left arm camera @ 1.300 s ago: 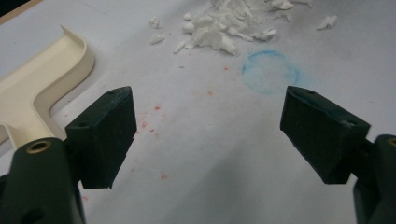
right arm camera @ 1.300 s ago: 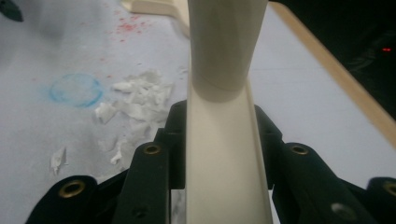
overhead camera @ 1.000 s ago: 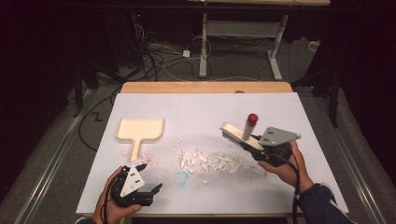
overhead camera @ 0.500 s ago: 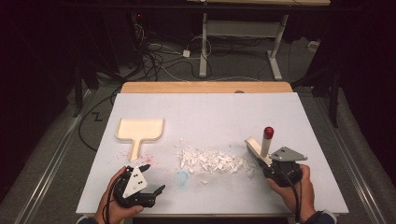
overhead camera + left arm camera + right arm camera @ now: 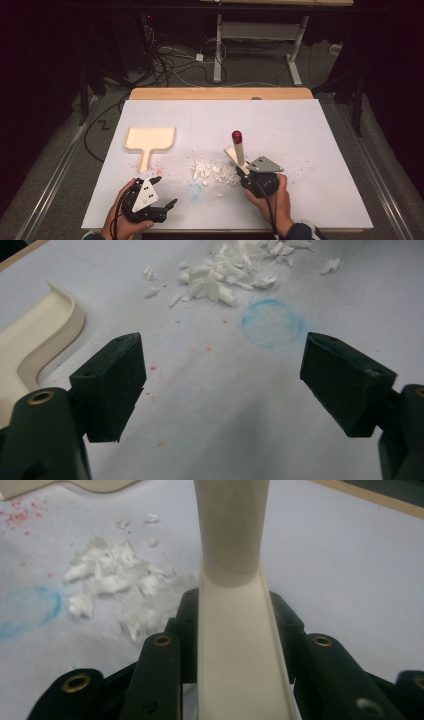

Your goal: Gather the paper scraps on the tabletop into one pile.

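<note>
Right gripper is clamping the brush, sitting just beside the white scraps; sweeping is not yet finished. Left gripper is idling with jaws wide and empty, dustpan ahead of it untouched.

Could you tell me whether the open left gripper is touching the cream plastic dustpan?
Apart. The high view shows bare white table between the left gripper and the dustpan handle.

Two hand-held grippers, black bodies. Left gripper: grey three-cornered plate on top with small dark holes, black cable looping at the wrist. In the left gripper view its jaws are blocky dark wedges, a brass-ringed hole on the arm beside the left one. Right gripper: same grey plate, black cable trailing along the forearm toward a dark sleeve cuff; brass-ringed holes on the black linkage arms.
</note>
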{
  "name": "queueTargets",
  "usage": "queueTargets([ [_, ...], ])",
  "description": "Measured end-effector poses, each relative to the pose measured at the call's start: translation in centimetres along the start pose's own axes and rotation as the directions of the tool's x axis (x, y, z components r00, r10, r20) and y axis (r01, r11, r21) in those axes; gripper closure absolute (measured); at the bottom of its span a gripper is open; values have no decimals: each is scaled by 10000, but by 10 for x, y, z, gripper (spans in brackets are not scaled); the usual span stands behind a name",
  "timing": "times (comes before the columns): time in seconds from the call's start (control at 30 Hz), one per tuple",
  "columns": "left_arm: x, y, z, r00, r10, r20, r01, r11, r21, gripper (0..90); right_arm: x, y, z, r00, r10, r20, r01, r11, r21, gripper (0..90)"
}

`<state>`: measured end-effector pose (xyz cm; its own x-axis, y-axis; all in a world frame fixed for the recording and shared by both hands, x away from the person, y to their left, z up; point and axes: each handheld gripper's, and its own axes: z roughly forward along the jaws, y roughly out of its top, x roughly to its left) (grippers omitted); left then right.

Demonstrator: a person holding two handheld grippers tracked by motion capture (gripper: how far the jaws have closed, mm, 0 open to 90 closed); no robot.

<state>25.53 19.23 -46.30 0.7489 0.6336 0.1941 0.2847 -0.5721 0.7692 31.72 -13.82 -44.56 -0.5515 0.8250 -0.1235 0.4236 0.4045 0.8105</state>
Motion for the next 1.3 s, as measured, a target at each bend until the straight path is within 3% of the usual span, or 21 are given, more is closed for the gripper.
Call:
queueTargets([
  [0.2,0,0,2,9999,-14,-141,17,9998,173,179,18,18,19,9993,-24,-370,3,9985,-554,678],
  [0.33,0,-1,2,9999,-51,-159,54,9998,199,179,17,23,18,9989,-150,-444,117,9971,-752,680],
  [0.5,0,-2,0,9996,-164,-211,169,9996,205,179,8,27,3,9983,-198,-545,136,9938,-1106,681],
  [0.67,1,-1,1,9994,-126,-336,132,9998,170,179,-11,33,-15,9978,-333,-566,236,9861,-1646,680],
  [0.8,1,-1,0,9993,-100,-348,107,9997,207,179,-28,33,-17,9986,163,-504,-246,9852,-1698,680],
  [0.97,1,-2,2,9994,-128,-334,135,9996,228,179,-39,23,1,9995,97,299,-53,9893,-1461,680],
  [1.13,2,-2,3,9991,-308,-293,317,9990,304,179,-39,21,35,9945,-670,800,756,9911,-1095,681],
  [1.3,3,-1,6,9993,-242,-282,252,9991,355,179,-32,26,60,9936,-1118,178,1132,9848,-1316,680],
])
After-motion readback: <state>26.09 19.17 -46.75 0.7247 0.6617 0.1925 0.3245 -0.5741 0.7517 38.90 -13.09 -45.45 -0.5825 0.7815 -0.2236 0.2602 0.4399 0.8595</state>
